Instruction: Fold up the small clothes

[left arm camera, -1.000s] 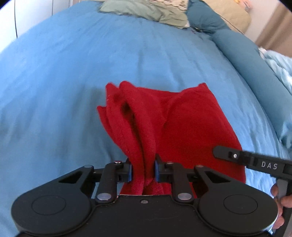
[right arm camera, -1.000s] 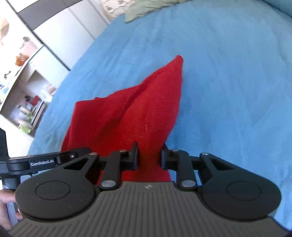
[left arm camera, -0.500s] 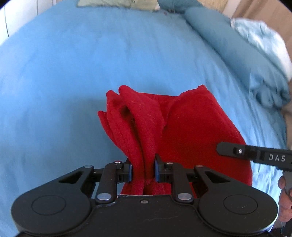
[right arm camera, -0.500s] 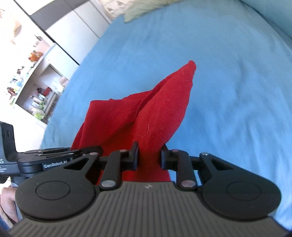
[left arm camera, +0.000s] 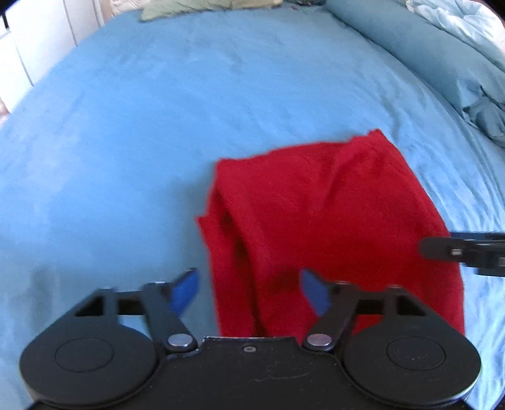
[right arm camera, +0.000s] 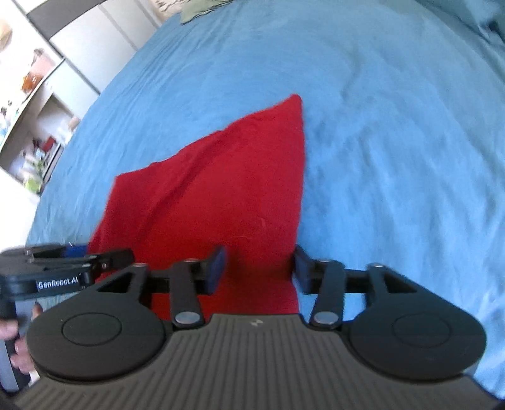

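Note:
A red knit garment point(left arm camera: 331, 220) lies folded on the blue bed sheet point(left arm camera: 142, 126); it also shows in the right wrist view point(right arm camera: 214, 195). My left gripper point(left arm camera: 249, 290) is open, its blue pads apart on either side of the garment's near left edge. My right gripper point(right arm camera: 258, 268) is open over the garment's near right edge. Neither holds the cloth. The right gripper's tip shows at the right of the left wrist view point(left arm camera: 460, 250); the left gripper shows at the left of the right wrist view point(right arm camera: 63, 271).
A rolled blue duvet point(left arm camera: 442, 56) and pale bedding run along the bed's right side. A green cloth point(left arm camera: 195, 6) lies at the far end. White cupboards and shelves point(right arm camera: 38, 94) stand left of the bed.
Both grippers have opened and let go of the red garment, which has dropped flat onto the sheet. Both views have shifted and blurred slightly.

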`<action>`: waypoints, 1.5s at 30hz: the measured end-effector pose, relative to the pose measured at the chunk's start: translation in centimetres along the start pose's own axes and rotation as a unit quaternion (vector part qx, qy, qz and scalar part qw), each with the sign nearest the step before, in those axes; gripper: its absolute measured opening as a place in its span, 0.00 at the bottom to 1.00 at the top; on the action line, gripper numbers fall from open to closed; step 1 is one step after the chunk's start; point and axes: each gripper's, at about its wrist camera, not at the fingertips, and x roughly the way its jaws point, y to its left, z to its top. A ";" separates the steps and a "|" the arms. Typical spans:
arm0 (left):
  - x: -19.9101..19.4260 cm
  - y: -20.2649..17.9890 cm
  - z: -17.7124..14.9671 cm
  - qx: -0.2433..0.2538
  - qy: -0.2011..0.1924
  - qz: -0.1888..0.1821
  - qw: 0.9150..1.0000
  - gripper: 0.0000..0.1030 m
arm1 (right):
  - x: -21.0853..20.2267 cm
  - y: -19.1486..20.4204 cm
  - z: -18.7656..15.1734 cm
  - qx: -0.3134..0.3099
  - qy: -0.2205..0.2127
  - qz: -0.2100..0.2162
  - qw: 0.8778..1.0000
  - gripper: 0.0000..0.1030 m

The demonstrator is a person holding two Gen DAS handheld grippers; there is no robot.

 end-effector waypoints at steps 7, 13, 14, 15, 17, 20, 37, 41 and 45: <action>0.3 3.2 -1.4 -0.022 0.006 0.025 0.999 0.92 | -1.8 0.3 0.2 -0.071 -0.029 -0.074 0.994 1.00; 2.6 2.8 -3.6 0.000 -0.030 0.029 0.999 0.94 | 0.2 -3.0 -1.6 -0.055 -0.055 -0.079 0.994 1.00; 3.0 2.9 -4.2 0.000 -0.045 0.025 0.999 0.95 | 0.7 -3.4 -2.1 -0.059 -0.060 -0.078 0.993 1.00; 3.3 3.2 -4.8 -0.006 -0.060 0.019 0.998 0.96 | 1.1 -3.8 -2.7 -0.063 -0.066 -0.075 0.993 1.00; 3.8 4.3 -5.7 -0.029 -0.081 0.009 0.996 1.00 | 1.8 -4.8 -3.9 -0.069 -0.090 -0.060 0.992 1.00; 3.8 4.9 -6.4 -0.055 -0.101 -0.004 0.993 1.00 | 1.9 -5.5 -5.1 -0.080 -0.129 -0.046 0.987 1.00; -25.9 1.6 -10.6 -0.071 -0.262 0.069 0.960 1.00 | -23.5 6.8 -9.1 -0.070 -0.239 -0.072 0.966 1.00; -29.7 0.2 -13.9 -0.076 -0.261 0.075 0.959 1.00 | -28.8 10.0 -12.8 -0.083 -0.241 -0.097 0.962 1.00; -31.1 -1.9 -17.7 -0.068 -0.260 0.077 0.960 1.00 | -31.3 11.6 -16.7 -0.091 -0.215 -0.125 0.964 1.00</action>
